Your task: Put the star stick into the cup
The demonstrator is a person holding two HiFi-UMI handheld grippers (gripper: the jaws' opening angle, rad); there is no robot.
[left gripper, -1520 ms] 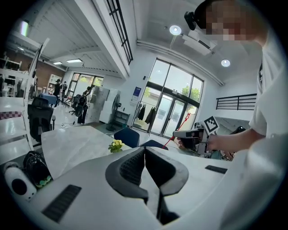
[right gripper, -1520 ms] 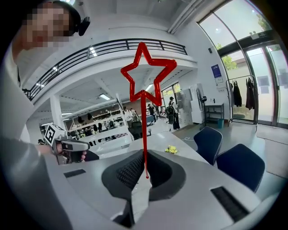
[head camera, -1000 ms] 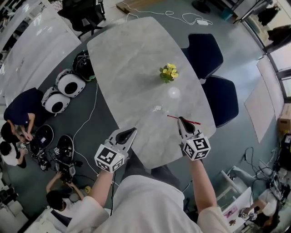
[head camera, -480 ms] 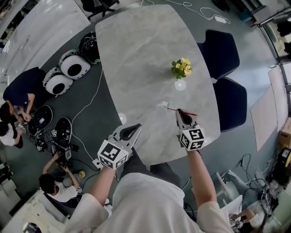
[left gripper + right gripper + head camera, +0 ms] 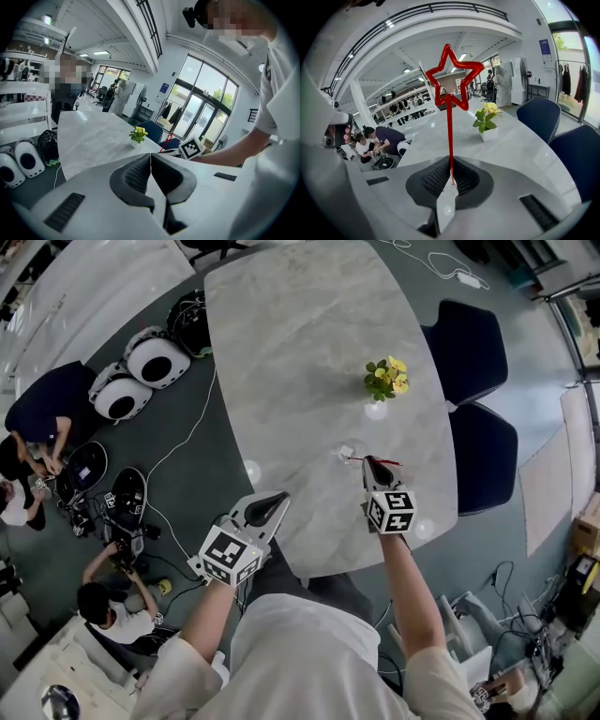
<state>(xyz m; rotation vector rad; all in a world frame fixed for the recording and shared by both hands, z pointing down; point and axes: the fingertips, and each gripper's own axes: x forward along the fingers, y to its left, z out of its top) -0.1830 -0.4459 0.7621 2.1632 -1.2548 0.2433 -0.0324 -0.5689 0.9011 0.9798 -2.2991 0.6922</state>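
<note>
**A:** What's new, going from the left?

**B:** The left gripper [image 5: 278, 498] has sunk a little toward the near edge of the table [image 5: 291, 343]. Its jaws are pressed together on nothing, so it is idle.

**A:** Next along?

**B:** What I take for the cup [image 5: 345, 453], a small clear thing on the table. A second ago the star stick [image 5: 449, 126] was well short of it. Now the stick's left end lies just beside it in the head view.

**A:** Because the right hand moved?

**B:** Yes. The right gripper [image 5: 370, 462] has dropped further than the left and has moved in. Its jaws are nearly closed and pinch the stick low down, with the star standing above them.

**A:** What does that mean for the task?

**B:** I'd say the carry is almost over and the insertion isn't done yet. One end still has to be steered into the cup's mouth.

**A:** What can't you make out?

**B:** Mostly the cup. It is too small and too clear to tell whether it stands upright or where its mouth is. Neither gripper view shows it, and the right one looks past toward the flowers [image 5: 486, 117]. I can't tell whether the stick touches the cup or hangs above it. From the head view I also can't tell which end carries the star.
</note>
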